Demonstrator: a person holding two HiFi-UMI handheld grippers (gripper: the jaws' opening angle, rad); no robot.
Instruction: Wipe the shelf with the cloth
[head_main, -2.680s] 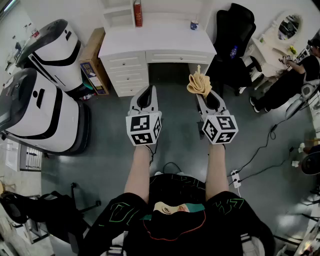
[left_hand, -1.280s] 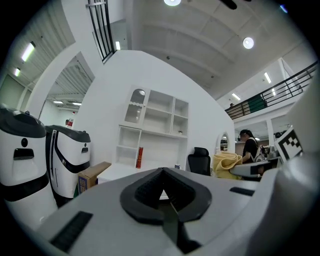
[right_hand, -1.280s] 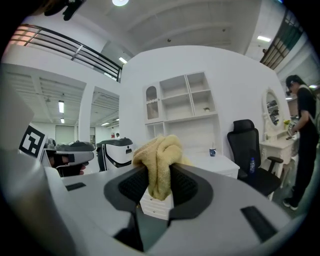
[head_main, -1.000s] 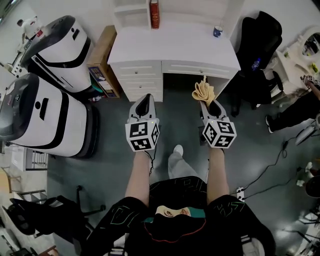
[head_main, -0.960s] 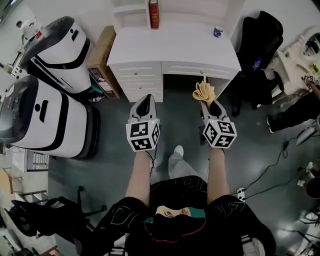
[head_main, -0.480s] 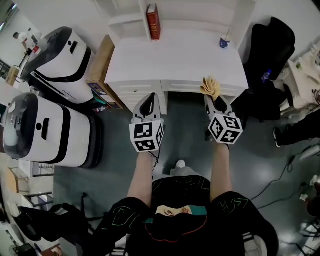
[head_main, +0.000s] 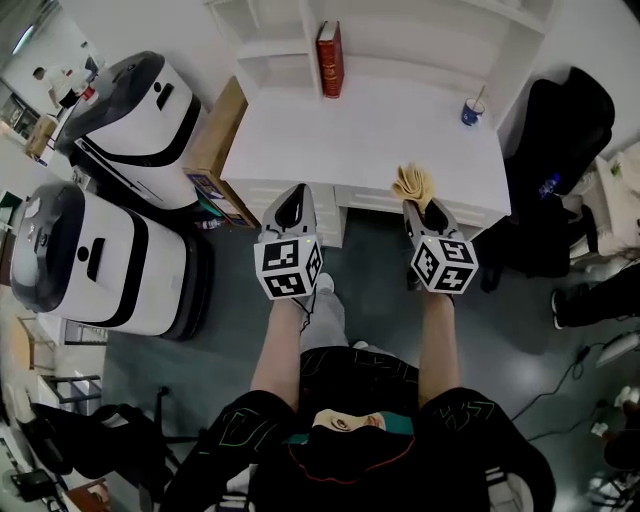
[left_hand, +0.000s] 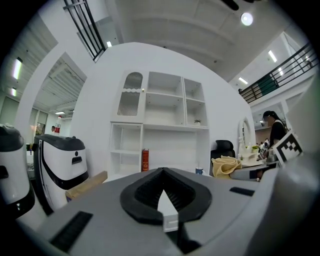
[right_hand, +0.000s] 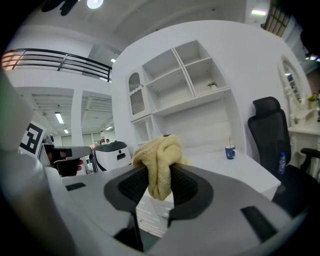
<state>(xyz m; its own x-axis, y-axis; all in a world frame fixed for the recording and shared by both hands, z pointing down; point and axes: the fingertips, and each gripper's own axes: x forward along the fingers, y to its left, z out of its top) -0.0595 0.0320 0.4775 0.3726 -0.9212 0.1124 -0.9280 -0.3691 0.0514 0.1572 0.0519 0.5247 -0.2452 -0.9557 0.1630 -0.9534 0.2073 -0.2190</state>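
At the desk (head_main: 370, 130) edge, right claw (head_main: 419, 200) pinches cloth (head_main: 412, 183); left claw (head_main: 292, 192) closed, empty

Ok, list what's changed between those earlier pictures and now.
The person has walked up to the white desk: both grippers, earlier well short of it, now show at its front edge in the head view. Nothing was grasped or released. Unchanged: right gripper shut on the yellow cloth, left gripper shut and empty, red book and cup in place.
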